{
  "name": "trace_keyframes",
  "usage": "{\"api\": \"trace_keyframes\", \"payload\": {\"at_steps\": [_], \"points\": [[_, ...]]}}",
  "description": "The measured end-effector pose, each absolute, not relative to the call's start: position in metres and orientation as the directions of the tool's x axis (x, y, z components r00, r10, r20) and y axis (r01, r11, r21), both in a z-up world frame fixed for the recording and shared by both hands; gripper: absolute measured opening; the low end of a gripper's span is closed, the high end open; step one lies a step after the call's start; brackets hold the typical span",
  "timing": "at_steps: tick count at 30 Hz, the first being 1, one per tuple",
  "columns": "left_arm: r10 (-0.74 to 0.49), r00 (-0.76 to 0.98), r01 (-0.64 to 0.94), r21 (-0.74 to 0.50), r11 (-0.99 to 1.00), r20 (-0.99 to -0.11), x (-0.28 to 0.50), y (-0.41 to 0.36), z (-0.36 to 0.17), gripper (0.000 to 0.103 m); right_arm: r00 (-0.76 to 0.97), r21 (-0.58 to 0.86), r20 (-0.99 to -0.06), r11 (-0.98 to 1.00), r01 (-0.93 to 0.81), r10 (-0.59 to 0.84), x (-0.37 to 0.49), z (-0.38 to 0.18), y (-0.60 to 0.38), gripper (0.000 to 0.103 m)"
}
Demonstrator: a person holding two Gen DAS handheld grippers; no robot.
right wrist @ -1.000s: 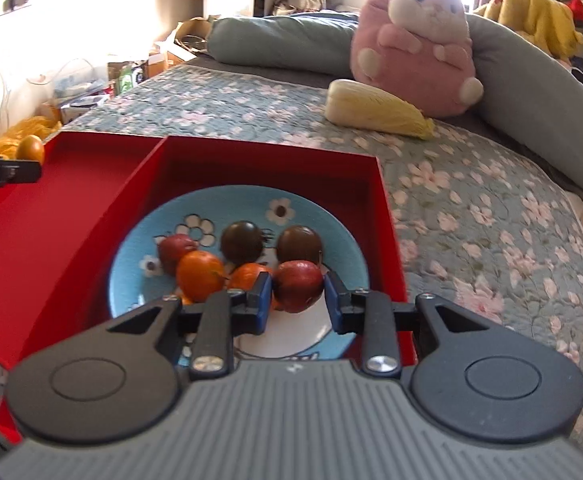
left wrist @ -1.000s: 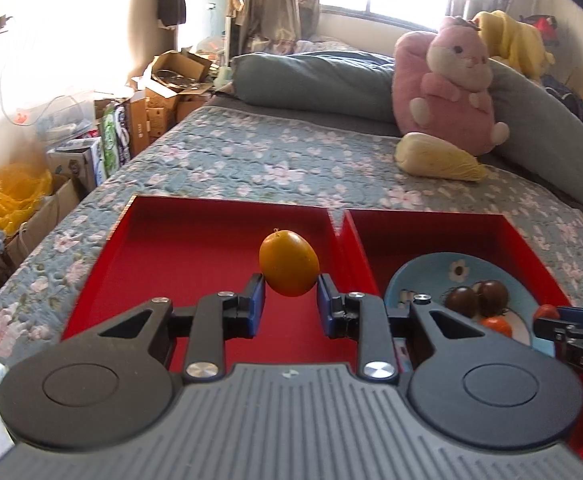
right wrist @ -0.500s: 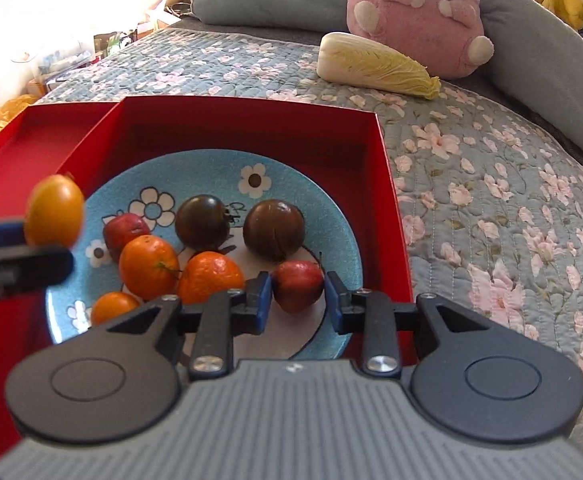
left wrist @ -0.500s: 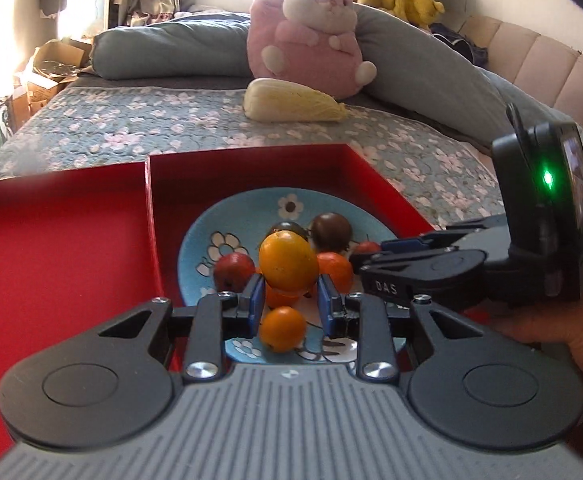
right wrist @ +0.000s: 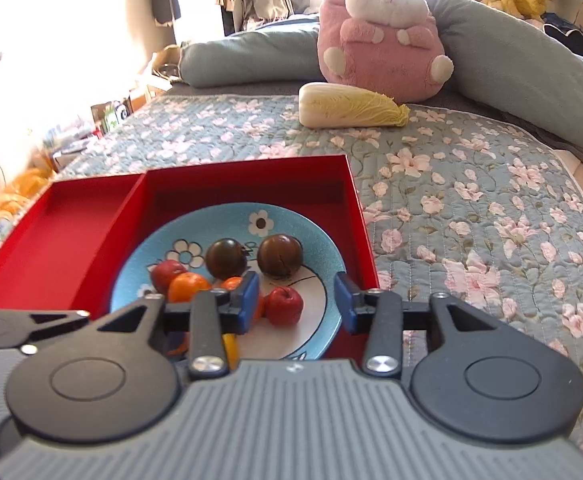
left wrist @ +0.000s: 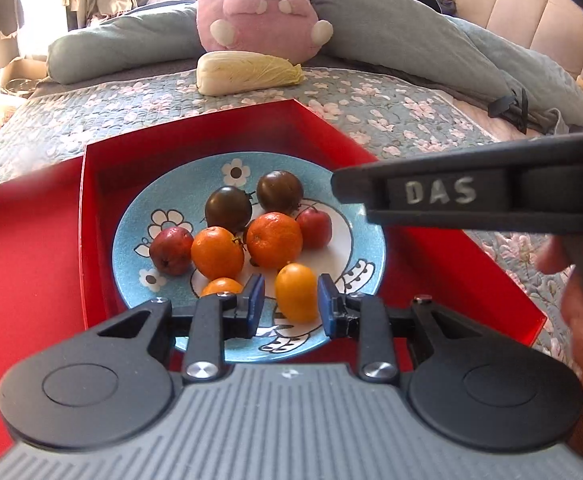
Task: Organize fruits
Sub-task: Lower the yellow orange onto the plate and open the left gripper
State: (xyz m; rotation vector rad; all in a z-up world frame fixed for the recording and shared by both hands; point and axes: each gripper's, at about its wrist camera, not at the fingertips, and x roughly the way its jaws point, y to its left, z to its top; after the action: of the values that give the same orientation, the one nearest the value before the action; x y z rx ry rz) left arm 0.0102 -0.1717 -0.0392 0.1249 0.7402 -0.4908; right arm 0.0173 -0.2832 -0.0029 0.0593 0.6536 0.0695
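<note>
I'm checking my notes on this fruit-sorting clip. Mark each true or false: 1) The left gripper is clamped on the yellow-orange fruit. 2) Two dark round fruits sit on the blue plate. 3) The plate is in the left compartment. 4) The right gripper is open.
1) False: the left gripper is open, with gaps either side of the yellow-orange fruit.
2) True: two dark fruits lie on the blue plate.
3) False: it is in the right compartment of the red tray.
4) True: the right gripper is open.

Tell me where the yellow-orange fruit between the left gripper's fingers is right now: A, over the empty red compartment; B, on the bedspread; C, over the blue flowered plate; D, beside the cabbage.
C: the yellow-orange fruit sits between the open left gripper fingers, over the blue flowered plate.
</note>
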Motion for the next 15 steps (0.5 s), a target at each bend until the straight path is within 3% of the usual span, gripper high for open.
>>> {"api": "trace_keyframes", "payload": {"at_steps": [3,7,11,15], "points": [[-0.374,0.633,0.467,-0.052,0.883,-0.678,0.005,-0.168,-0.035,0.034,0.802,0.102,-0.589,0.994,-0.048,0.1,0.005,0.007,-0.284,0.048],[-0.344,0.657,0.425,-0.047,0.904,-0.671,-0.01,-0.16,-0.024,0.059,0.8,0.12,-0.59,0.992,-0.046,0.108,-0.012,0.017,-0.286,0.049],[-0.318,0.681,0.398,-0.031,0.917,-0.659,-0.03,-0.151,-0.013,0.064,0.795,0.126,-0.596,0.991,-0.047,0.113,-0.032,0.022,-0.286,0.051],[-0.259,0.712,0.339,-0.003,0.941,-0.653,-0.05,-0.139,-0.005,0.088,0.789,0.105,-0.606,0.993,-0.046,0.1,-0.052,0.023,-0.284,0.057]]}}
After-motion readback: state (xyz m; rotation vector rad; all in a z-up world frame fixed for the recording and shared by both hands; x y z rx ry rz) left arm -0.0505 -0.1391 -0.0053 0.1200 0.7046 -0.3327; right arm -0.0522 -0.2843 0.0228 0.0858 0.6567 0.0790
